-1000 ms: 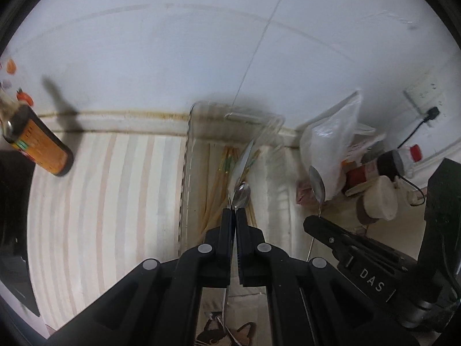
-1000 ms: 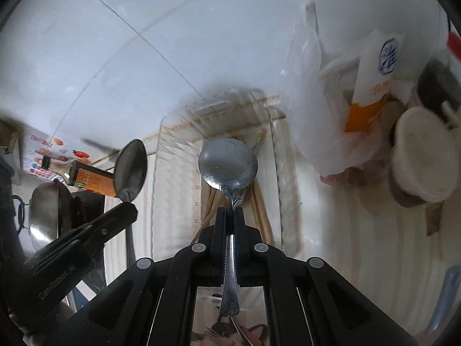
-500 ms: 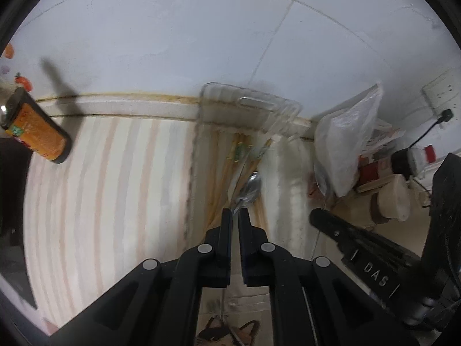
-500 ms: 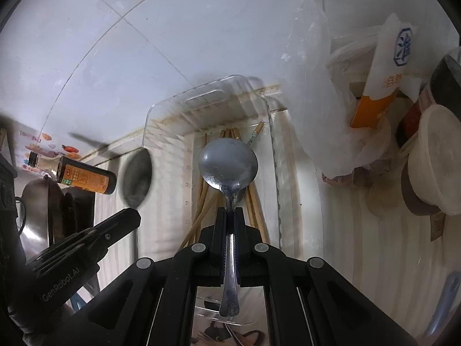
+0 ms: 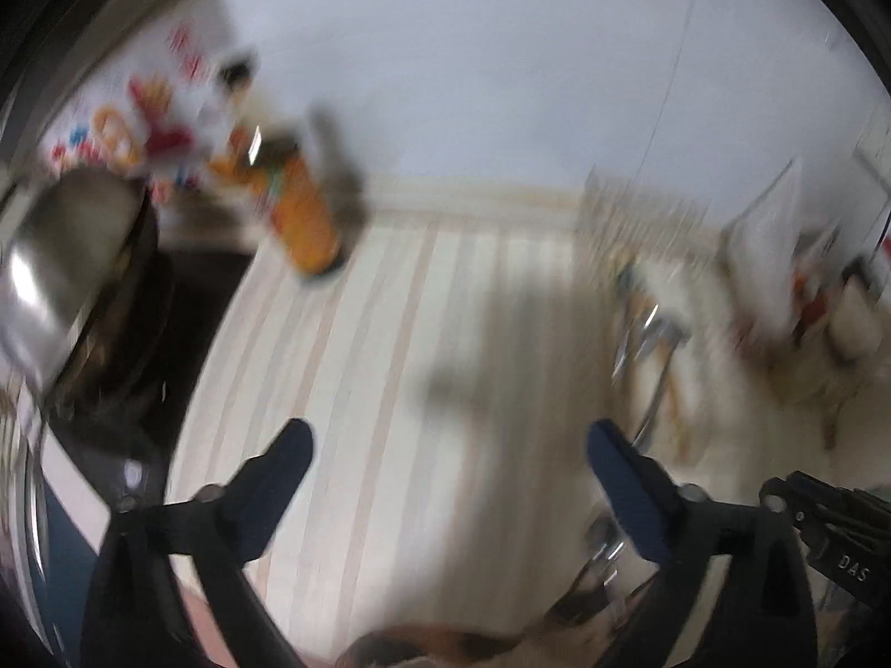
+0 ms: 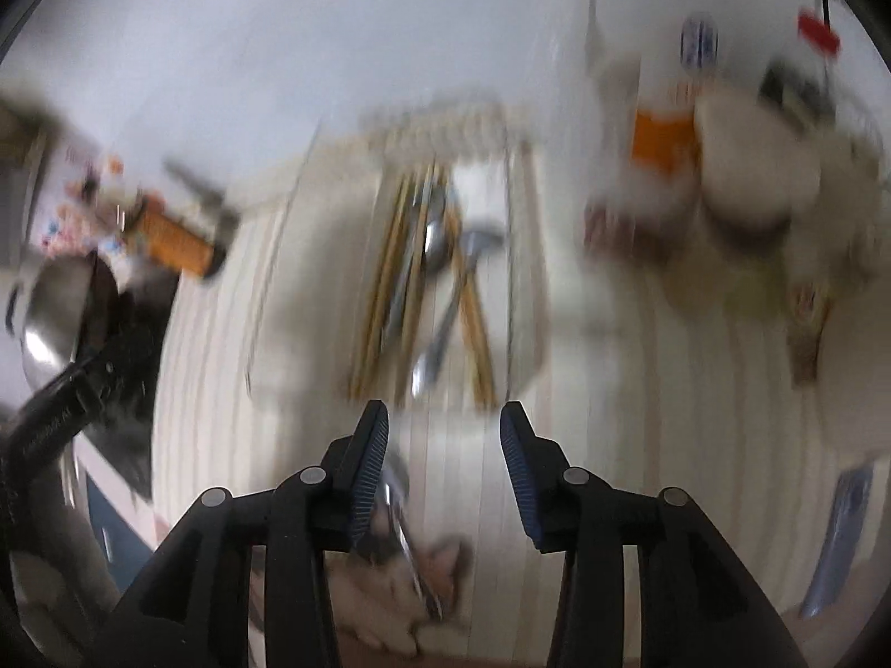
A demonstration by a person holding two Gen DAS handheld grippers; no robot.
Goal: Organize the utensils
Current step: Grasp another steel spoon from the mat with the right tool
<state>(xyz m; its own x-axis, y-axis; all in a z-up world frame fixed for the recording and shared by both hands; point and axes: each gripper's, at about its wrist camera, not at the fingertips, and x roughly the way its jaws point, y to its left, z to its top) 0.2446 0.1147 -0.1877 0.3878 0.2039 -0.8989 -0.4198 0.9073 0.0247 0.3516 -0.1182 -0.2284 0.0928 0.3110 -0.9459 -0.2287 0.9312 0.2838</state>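
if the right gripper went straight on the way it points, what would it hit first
Probably the clear tray with spoons and chopsticks, straight ahead of the open right gripper; blur leaves depth unclear.

Bare striped countertop [image 5: 423, 345] fills the frame's centre. An orange-labelled bottle [image 5: 300, 217] and steel pot [image 5: 61, 256] crowd the upper left; a clear plastic tray [image 6: 445, 256] of utensils sits right.

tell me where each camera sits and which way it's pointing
Left wrist: on the left hand-held gripper, looking forward and down over the striped counter toward the white wall; its two fingers show spread open, and the other gripper's black body sits at lower right.
Right wrist: on the right hand-held gripper, facing the clear tray holding chopsticks and spoons; its open fingers show, with the left gripper's body at far left.
Shared: the orange bottle, metal pot, tray and counter. Both views are motion-blurred.
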